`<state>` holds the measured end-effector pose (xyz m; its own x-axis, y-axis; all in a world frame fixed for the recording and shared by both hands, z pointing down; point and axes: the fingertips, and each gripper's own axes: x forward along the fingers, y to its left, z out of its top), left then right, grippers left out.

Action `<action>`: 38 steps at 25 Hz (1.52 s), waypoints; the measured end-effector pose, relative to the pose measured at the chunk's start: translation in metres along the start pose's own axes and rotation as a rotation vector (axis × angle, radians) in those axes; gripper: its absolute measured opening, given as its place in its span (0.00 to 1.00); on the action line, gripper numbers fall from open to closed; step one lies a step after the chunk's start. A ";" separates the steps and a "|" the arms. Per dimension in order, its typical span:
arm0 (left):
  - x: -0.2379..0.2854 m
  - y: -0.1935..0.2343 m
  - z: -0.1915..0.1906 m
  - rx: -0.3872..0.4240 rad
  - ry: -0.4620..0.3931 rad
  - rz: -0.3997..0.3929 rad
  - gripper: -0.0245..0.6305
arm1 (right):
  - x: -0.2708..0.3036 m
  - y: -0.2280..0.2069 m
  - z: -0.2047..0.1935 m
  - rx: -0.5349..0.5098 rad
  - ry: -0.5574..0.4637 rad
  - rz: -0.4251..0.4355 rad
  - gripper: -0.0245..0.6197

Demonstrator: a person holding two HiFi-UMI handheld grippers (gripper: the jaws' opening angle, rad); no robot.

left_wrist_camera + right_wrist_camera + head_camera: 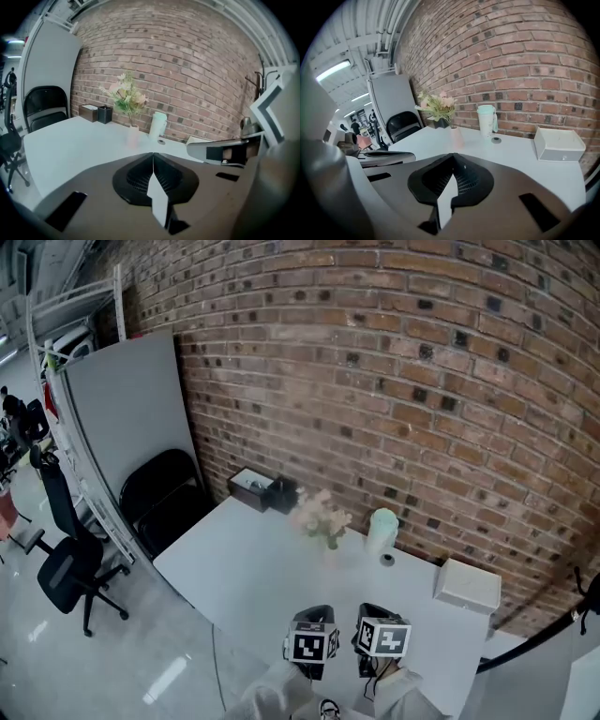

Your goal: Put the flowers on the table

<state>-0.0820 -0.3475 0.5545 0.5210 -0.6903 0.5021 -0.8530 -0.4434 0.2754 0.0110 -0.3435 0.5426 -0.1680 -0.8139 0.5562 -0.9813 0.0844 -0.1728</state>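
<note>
A bunch of pale pink and cream flowers (321, 512) stands upright in a small pinkish vase (330, 542) on the white table (244, 568), near the brick wall. The flowers (127, 96) show ahead of the left gripper, and the flowers (438, 104) show ahead-left of the right one. My left gripper (315, 615) and right gripper (375, 611) hang side by side over the table's near edge, well short of the vase. The left gripper (153, 154) has its jaws pressed together on nothing. The right gripper (452, 155) also stands shut and empty.
A mint cup (382, 529) with a small lid (387, 560) beside it stands right of the vase. A white box (467, 585) lies at the table's right end, two dark boxes (262, 491) at the far left. A black folding chair (164, 493) and an office chair (70, 563) stand left.
</note>
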 end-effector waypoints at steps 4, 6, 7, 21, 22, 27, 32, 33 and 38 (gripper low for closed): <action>-0.028 -0.001 0.004 0.036 -0.032 0.011 0.05 | -0.027 0.007 0.000 -0.017 -0.020 -0.002 0.07; -0.040 -0.001 0.007 0.036 -0.043 0.021 0.05 | -0.036 0.011 0.000 -0.023 -0.027 0.002 0.07; -0.045 -0.001 0.008 0.034 -0.048 0.024 0.05 | -0.039 0.013 0.000 -0.026 -0.030 0.005 0.07; -0.049 0.001 0.017 0.004 -0.047 0.073 0.05 | -0.039 0.018 0.016 -0.030 -0.049 0.055 0.07; -0.048 -0.001 0.018 0.007 -0.045 0.071 0.05 | -0.039 0.018 0.016 -0.030 -0.045 0.060 0.07; -0.044 -0.006 0.025 0.019 -0.047 0.075 0.05 | -0.038 0.017 0.020 -0.023 -0.045 0.075 0.07; -0.040 -0.011 0.024 0.022 -0.040 0.094 0.05 | -0.040 0.005 0.020 -0.020 -0.044 0.078 0.07; -0.039 -0.011 0.024 0.022 -0.038 0.097 0.05 | -0.040 0.003 0.021 -0.017 -0.046 0.078 0.07; -0.036 -0.016 0.022 0.018 -0.032 0.104 0.05 | -0.043 -0.004 0.024 -0.028 -0.055 0.079 0.07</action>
<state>-0.0870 -0.3279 0.5141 0.4303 -0.7508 0.5011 -0.9021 -0.3782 0.2079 0.0246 -0.3228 0.4994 -0.2404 -0.8343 0.4961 -0.9675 0.1649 -0.1916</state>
